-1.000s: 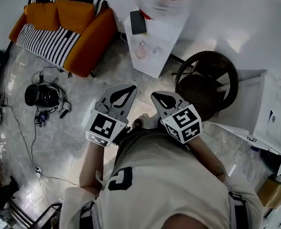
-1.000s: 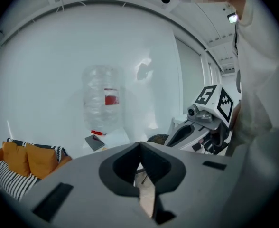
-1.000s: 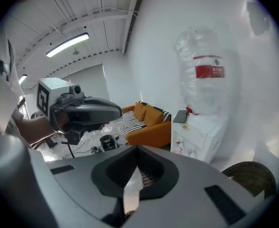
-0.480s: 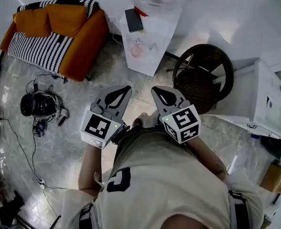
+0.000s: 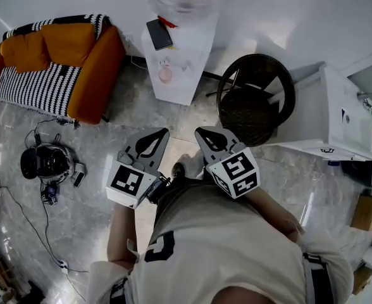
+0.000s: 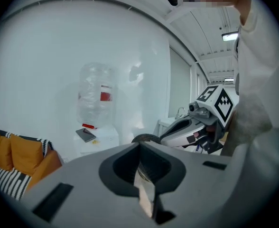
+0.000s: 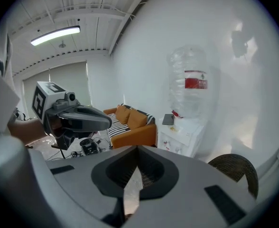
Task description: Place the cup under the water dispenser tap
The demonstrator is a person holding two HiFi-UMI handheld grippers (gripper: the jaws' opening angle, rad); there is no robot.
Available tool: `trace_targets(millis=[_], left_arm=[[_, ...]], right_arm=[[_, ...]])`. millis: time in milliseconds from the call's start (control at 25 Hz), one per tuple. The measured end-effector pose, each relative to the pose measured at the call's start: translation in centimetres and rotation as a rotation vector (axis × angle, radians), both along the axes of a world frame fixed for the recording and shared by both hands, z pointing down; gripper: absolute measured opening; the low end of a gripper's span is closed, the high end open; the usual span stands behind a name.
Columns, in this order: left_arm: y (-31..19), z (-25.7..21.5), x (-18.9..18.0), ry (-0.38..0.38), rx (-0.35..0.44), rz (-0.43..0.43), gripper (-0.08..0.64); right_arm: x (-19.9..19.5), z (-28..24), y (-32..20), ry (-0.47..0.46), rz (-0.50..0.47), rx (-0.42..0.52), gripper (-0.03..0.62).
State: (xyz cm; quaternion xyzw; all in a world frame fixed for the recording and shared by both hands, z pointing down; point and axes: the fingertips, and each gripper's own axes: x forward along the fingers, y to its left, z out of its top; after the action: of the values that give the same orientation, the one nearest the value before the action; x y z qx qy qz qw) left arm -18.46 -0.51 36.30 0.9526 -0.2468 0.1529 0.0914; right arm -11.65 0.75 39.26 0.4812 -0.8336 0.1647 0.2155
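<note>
Left tongs (image 5: 161,133), right tongs (image 5: 202,132) closed; floor (image 5: 192,111), then dispenser (image 5: 181,62)

The left gripper (image 5: 155,138) and right gripper (image 5: 210,138) sit side by side near the person's chest, tips angled slightly toward each other. Both point forward and slightly down, jaws closed together and empty, elbows bent.

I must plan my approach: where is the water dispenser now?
In the head view the water dispenser stands at top centre, between the orange sofa at left and the wicker chair at right.
</note>
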Motion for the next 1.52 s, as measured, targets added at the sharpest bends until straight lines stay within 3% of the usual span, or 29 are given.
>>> trace_targets(millis=[280, 480, 680, 920, 1160, 1520], left_arm=[[1.9, 1.0, 1.2, -0.068, -0.023, 0.039, 0.057], [3.1, 0.3, 2.7, -0.076, -0.01, 0.036, 0.057], [4.4, 0.0, 6.3, -0.109, -0.008, 0.022, 0.057], [6.9, -0.5, 11.8, -0.161, 0.017, 0.055, 0.057], [9.0, -0.5, 16.3, -0.133, 0.032, 0.052, 0.057], [11.8, -0.1, 20.3, -0.129, 0.015, 0.007, 0.057]], right_arm=[[-0.2, 0.1, 2.1, 0.021, -0.056, 0.001, 0.026], [1.5, -0.3, 2.9, 0.007, -0.073, 0.026, 0.026], [5.2, -0.5, 5.1, 0.01, -0.104, 0.04, 0.026], [11.4, -0.8, 6.9, -0.007, -0.064, 0.052, 0.026], [15.9, -0.6, 9.1, -0.032, -0.055, 0.054, 0.026], [19.7, 0.3, 12.3, -0.089, -0.107, 0.029, 0.026]])
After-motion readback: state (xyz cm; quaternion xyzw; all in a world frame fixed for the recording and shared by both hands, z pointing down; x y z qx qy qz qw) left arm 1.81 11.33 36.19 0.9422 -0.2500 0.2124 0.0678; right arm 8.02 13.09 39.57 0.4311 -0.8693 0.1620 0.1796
